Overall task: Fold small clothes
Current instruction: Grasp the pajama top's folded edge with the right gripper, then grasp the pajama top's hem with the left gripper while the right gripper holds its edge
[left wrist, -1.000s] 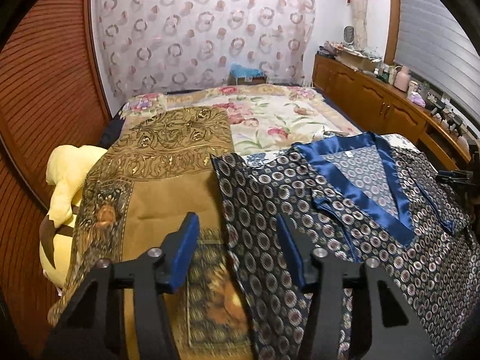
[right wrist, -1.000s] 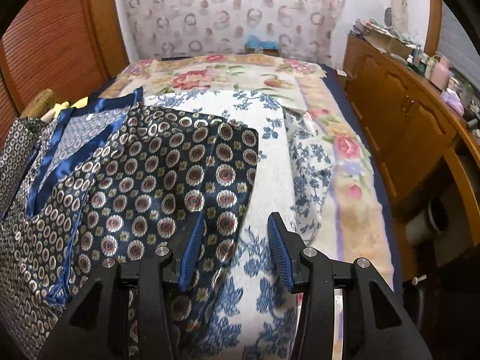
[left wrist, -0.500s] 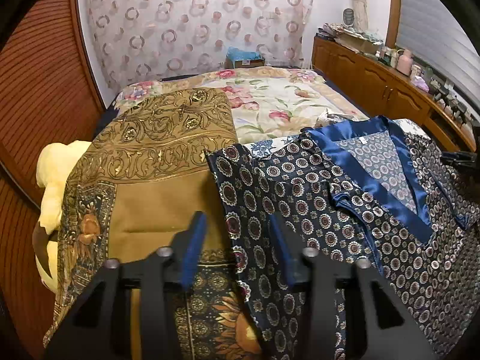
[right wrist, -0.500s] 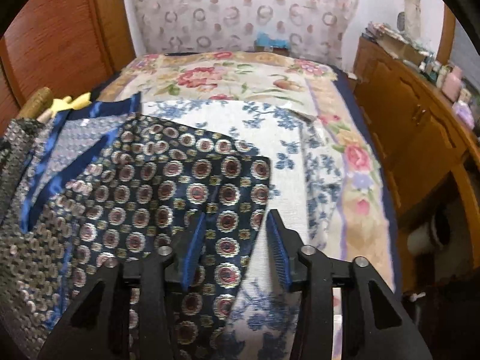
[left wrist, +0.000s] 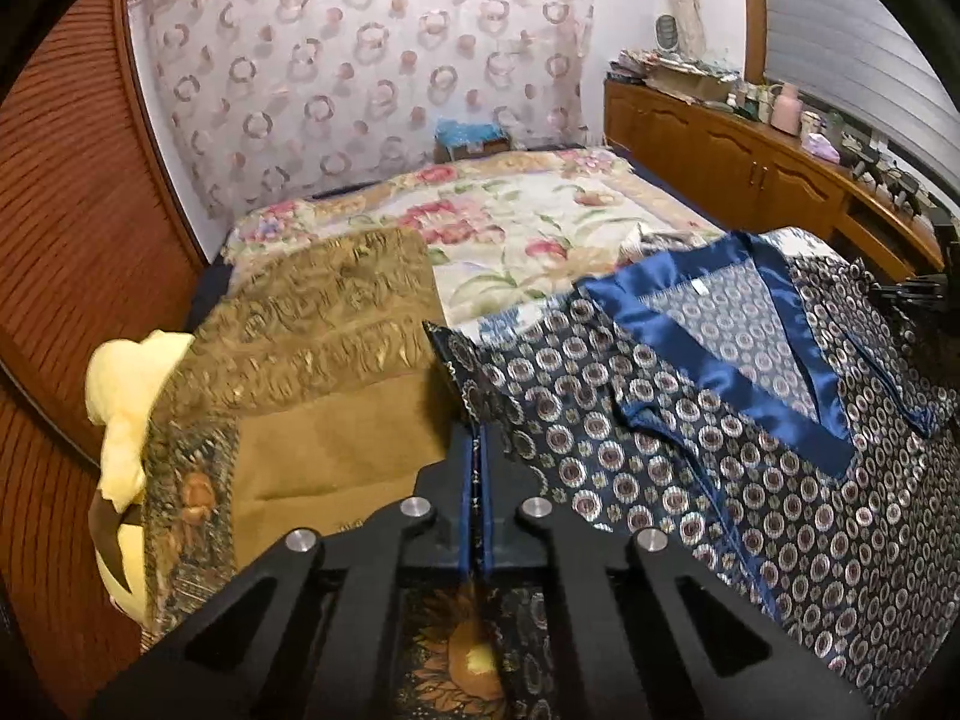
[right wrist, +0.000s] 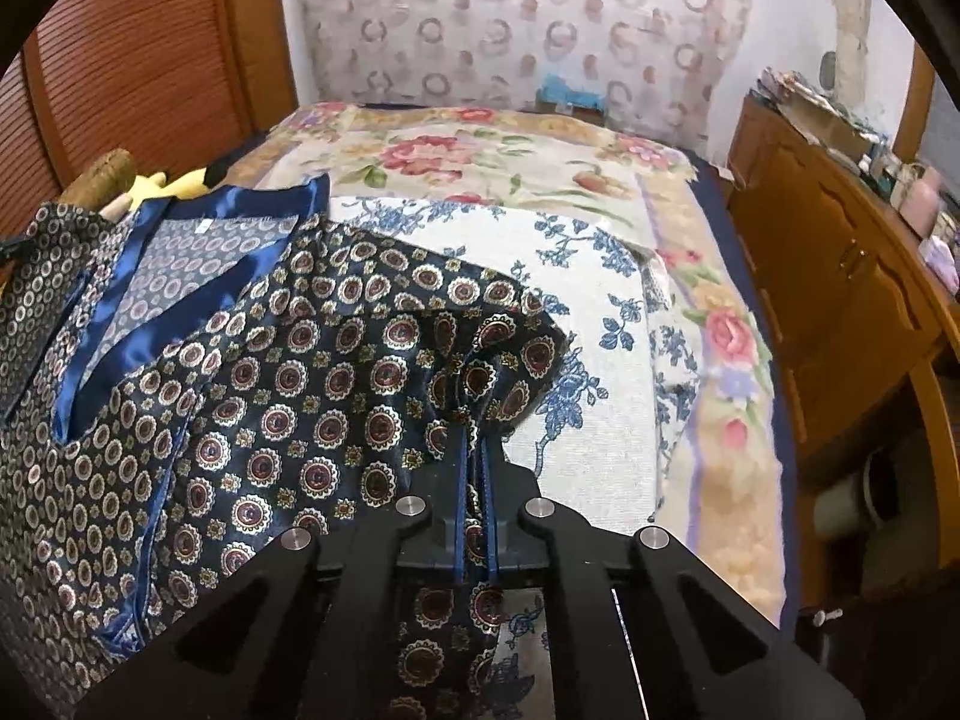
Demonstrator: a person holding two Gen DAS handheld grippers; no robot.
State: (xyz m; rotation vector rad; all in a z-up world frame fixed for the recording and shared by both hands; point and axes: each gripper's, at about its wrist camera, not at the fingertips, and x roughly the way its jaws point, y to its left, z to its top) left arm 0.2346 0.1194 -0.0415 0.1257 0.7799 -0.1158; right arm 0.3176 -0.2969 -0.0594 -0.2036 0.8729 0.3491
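Basically both claws clamped on cloth: left gripper point(left wrist: 477, 468) pinches the left sleeve edge of the patterned navy top point(left wrist: 690, 450), right gripper point(right wrist: 474, 468) bunches its other sleeve point(right wrist: 480, 372). Top lies spread on the bed point(right wrist: 492, 144) (blue satin collar point(left wrist: 708, 354) up), beside a gold throw point(left wrist: 324, 384). No containers seen.

It was a home bedroom: a bed point(left wrist: 528, 228) under a floral blanket point(right wrist: 480, 156), a ring-patterned curtain point(left wrist: 360, 60) behind it, a cluttered wooden sideboard point(left wrist: 750, 162) alongside, and a yellow plush toy point(left wrist: 120, 396).
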